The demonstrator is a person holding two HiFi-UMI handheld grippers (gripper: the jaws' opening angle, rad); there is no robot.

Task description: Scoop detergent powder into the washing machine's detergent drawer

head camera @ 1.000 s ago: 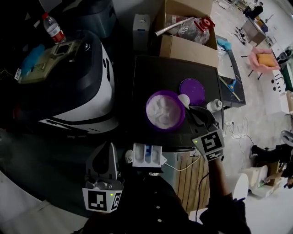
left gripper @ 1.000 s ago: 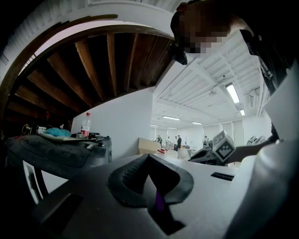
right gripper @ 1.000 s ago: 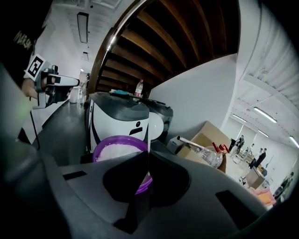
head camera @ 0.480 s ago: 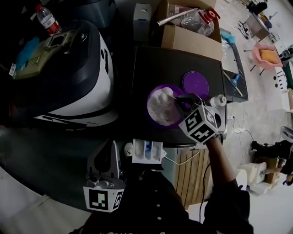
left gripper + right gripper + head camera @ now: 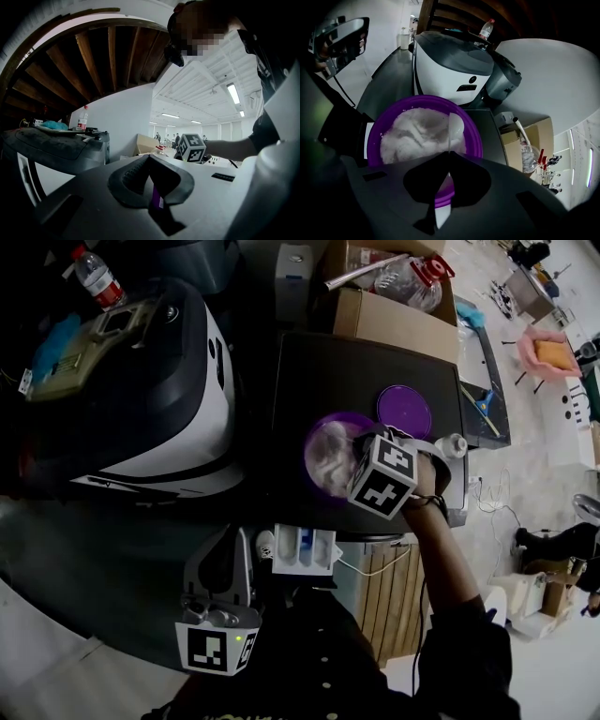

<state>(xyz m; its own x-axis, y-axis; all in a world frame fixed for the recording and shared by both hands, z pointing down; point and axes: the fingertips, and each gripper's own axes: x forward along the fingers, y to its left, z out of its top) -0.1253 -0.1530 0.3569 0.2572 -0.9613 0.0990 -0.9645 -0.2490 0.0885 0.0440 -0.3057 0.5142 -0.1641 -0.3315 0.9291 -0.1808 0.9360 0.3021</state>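
A purple bowl of white detergent powder stands on the black top. My right gripper hangs over the bowl's right side, its marker cube covering part of it. That right gripper is shut on the handle of a white spoon, whose scoop rests edge-on in the powder. The white detergent drawer stands pulled out below the bowl. My left gripper hovers left of the drawer. The left gripper has its jaws together and nothing held.
The bowl's purple lid lies behind the bowl, and a small white bottle stands to the right. Cardboard boxes with a clear jug sit at the back. A large black-and-white machine fills the left.
My right gripper has swung left over the bowl and tipped down, taking the spoon into the powder. The left gripper has stayed by the drawer.
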